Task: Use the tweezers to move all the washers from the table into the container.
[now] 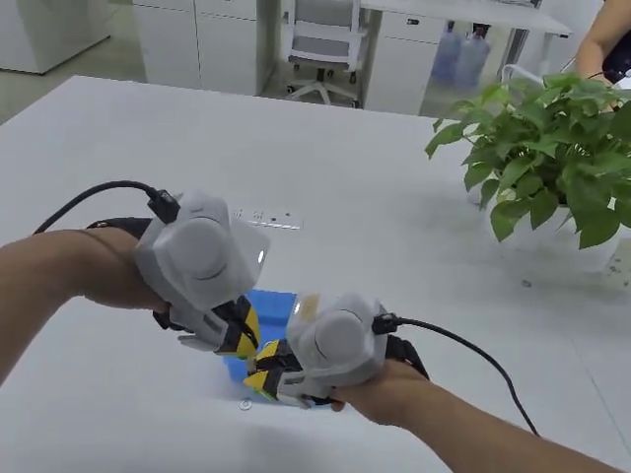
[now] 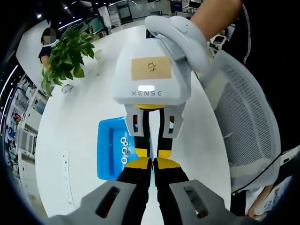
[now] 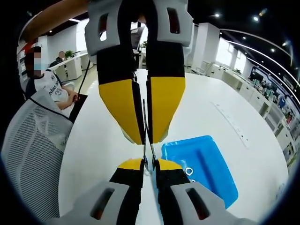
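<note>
Three washers lie in a row in the blue tray, at 9 o'clock from the left gripper. One more washer sits on the table, at 6 o'clock from the tray. The left gripper's jaws pinch the tweezers. The right gripper has its jaws nearly together around the tweezers' lower end; I cannot tell whether they grip. A potted plant stands at 2 o'clock.
</note>
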Action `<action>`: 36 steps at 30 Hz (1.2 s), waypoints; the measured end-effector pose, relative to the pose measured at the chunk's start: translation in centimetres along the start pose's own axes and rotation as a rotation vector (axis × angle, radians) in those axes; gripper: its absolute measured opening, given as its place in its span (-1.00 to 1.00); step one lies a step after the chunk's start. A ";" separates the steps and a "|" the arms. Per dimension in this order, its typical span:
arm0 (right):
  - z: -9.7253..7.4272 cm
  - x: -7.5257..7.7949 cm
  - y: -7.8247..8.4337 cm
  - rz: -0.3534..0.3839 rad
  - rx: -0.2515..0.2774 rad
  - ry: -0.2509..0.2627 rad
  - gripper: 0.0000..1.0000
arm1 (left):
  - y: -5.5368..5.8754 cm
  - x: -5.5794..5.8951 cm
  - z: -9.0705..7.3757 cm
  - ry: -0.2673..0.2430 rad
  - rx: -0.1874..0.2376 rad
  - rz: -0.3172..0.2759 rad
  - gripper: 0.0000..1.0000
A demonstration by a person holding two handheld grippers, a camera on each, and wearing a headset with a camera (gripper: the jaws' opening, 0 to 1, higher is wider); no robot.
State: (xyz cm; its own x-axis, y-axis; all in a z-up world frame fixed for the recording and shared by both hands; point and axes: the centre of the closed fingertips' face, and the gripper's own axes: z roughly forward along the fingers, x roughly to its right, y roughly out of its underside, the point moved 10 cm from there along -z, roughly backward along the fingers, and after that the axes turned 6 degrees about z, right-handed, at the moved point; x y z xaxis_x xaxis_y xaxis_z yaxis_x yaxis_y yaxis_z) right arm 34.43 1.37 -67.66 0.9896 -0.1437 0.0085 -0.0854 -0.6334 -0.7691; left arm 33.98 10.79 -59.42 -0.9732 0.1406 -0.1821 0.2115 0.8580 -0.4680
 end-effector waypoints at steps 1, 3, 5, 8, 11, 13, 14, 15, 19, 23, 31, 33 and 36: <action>0.2 -0.1 0.1 -0.003 -0.001 0.000 -0.78 | 0.1 0.0 0.1 0.001 0.000 -0.001 -0.87; 0.3 -0.2 0.2 -0.003 -0.003 -0.002 -0.78 | 0.2 0.1 0.3 0.006 -0.001 -0.003 -0.87; 0.6 -0.2 0.4 -0.001 -0.005 -0.006 -0.78 | 0.4 0.2 0.5 0.012 -0.001 -0.004 -0.87; 0.9 -0.3 0.7 0.003 -0.009 -0.012 -0.78 | 0.7 0.4 0.9 0.018 0.000 -0.010 -0.87; 1.2 -0.4 1.0 0.008 -0.010 -0.016 -0.78 | 1.0 0.4 1.2 0.025 0.002 -0.015 -0.87; 1.3 -0.4 1.2 0.011 -0.011 -0.017 -0.77 | 1.1 0.5 1.4 0.029 0.003 -0.018 -0.87; 1.4 -0.4 1.3 0.013 -0.012 -0.020 -0.77 | 1.2 0.5 1.6 0.032 0.003 -0.019 -0.87; 1.5 -0.4 1.4 0.014 -0.013 -0.020 -0.77 | 1.2 0.6 1.6 0.033 0.002 -0.020 -0.87; 1.9 -0.4 1.7 0.017 -0.016 -0.028 -0.77 | 1.5 0.6 2.0 0.042 0.006 -0.029 -0.87; 2.2 -0.5 2.0 0.022 -0.018 -0.032 -0.77 | 1.9 0.7 2.4 0.051 0.008 -0.039 -0.87; 2.9 -0.4 2.3 0.025 -0.025 -0.044 -0.76 | 2.4 0.8 2.9 0.066 0.005 -0.049 -0.87; 3.0 -0.4 2.4 0.026 -0.026 -0.046 -0.76 | 2.5 0.8 3.0 0.067 0.005 -0.052 -0.87; 3.2 -0.2 2.5 0.028 -0.028 -0.050 -0.76 | 2.6 0.8 3.2 0.069 0.006 -0.058 -0.87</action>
State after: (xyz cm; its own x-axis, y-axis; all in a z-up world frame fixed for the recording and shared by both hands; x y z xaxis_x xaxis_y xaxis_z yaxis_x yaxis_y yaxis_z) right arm 34.35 2.24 -71.68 0.9913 -0.1238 -0.0453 -0.1155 -0.6507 -0.7505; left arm 34.06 11.58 -63.50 -0.9877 0.1244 -0.0947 0.1548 0.8630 -0.4809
